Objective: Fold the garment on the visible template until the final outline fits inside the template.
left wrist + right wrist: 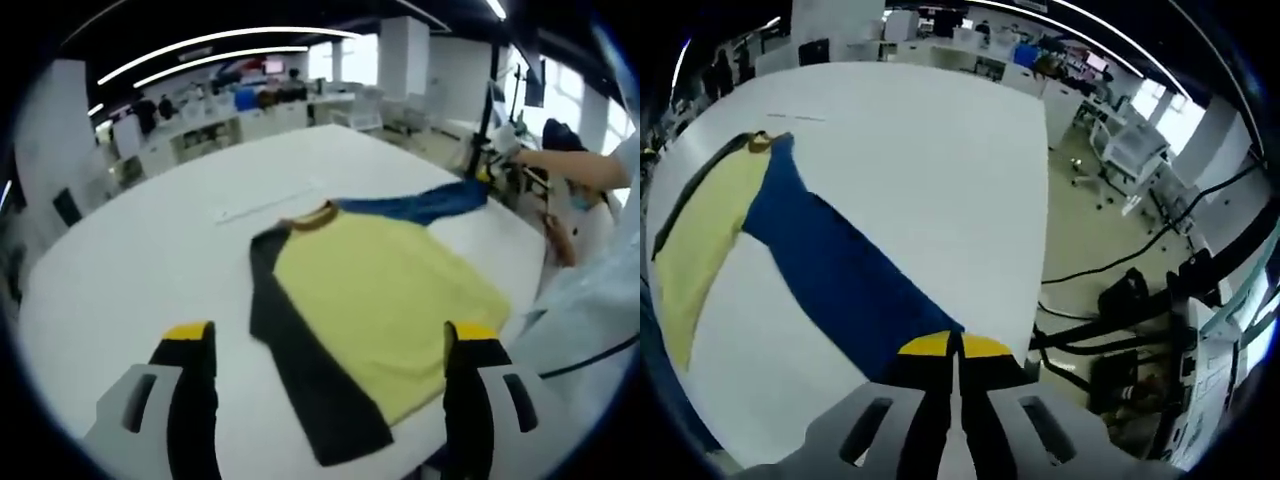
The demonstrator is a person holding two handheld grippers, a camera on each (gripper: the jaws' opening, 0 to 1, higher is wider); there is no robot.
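While it lies flat on the white table (130, 270), the garment (375, 300) sits in the middle of the left gripper view: a shirt with a yellow body, a brownish collar (315, 217) toward the upper centre, a dark sleeve (300, 370) running down to the lower centre of the frame, and a blue sleeve (430, 205) stretched out toward the upper right. At that far end of the blue sleeve the right gripper (490, 165) meets the cloth, with a person's arm (570, 165) behind it at the right edge. The left gripper (330, 345) rises from the bottom of its own view with its yellow-tipped jaws spread wide, hanging above the near part of the shirt and holding nothing. A thin white strip (265, 205) lies on the table just beyond the collar

In the right gripper view the blue sleeve (840, 270) runs from the upper left down to the bottom centre, where the right gripper (955, 350) has its jaws pressed together on the sleeve's end, near the table's edge. The yellow body (700, 240) shows at the left of that frame. Cables and office furniture (1130, 150) stand on the floor beyond the table, at the right
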